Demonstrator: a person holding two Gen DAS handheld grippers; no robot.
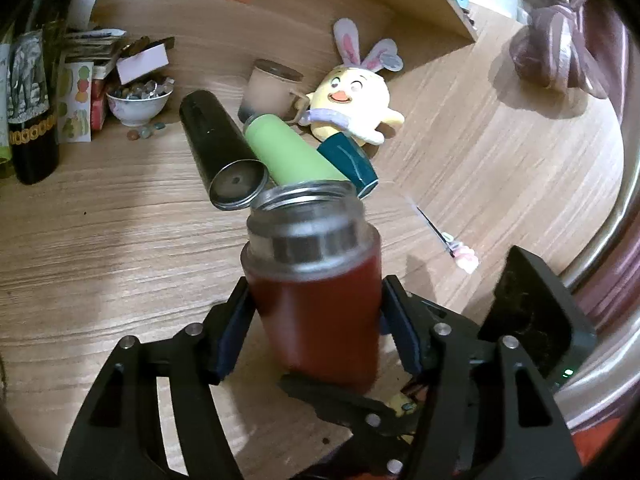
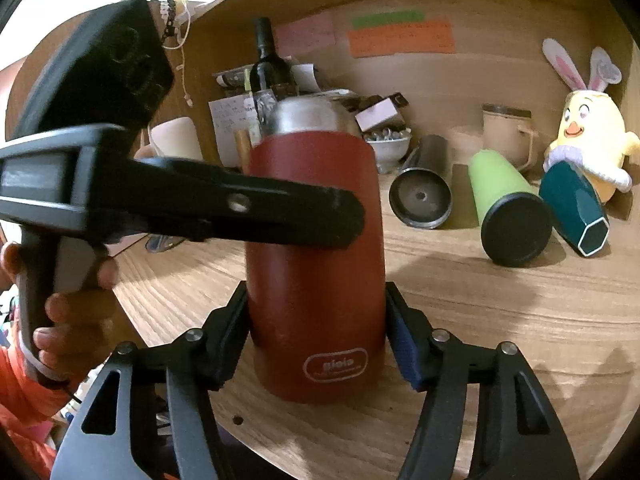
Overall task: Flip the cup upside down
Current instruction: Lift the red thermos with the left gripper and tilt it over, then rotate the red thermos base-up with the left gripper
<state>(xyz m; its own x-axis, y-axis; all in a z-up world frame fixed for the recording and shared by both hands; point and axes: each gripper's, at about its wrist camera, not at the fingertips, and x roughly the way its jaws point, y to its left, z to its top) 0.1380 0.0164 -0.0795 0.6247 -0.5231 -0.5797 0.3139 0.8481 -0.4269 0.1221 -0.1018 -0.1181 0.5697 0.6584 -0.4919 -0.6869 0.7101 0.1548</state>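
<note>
The red cup, an insulated tumbler with a steel threaded mouth, sits between the blue-padded fingers of the left hand-held gripper, which pinch its body from both sides; in the left wrist view its open mouth points up and away from the camera, and it appears to be held above the wooden desk. In the right wrist view the same red cup stands between the fingers of the right hand-held gripper, whose pads press its lower body on either side, with the white logo facing the camera. One black finger of the left hand-held gripper crosses the front of the cup there, and the person's hand grips that tool's handle at the left edge. Further back on the desk lie a black steel tumbler, a green tumbler and a teal hexagonal cup, side by side on their sides. Behind them stand a beige mug, a yellow plush chick with rabbit ears, and a bowl of pebbles beside a dark wine bottle.
</note>
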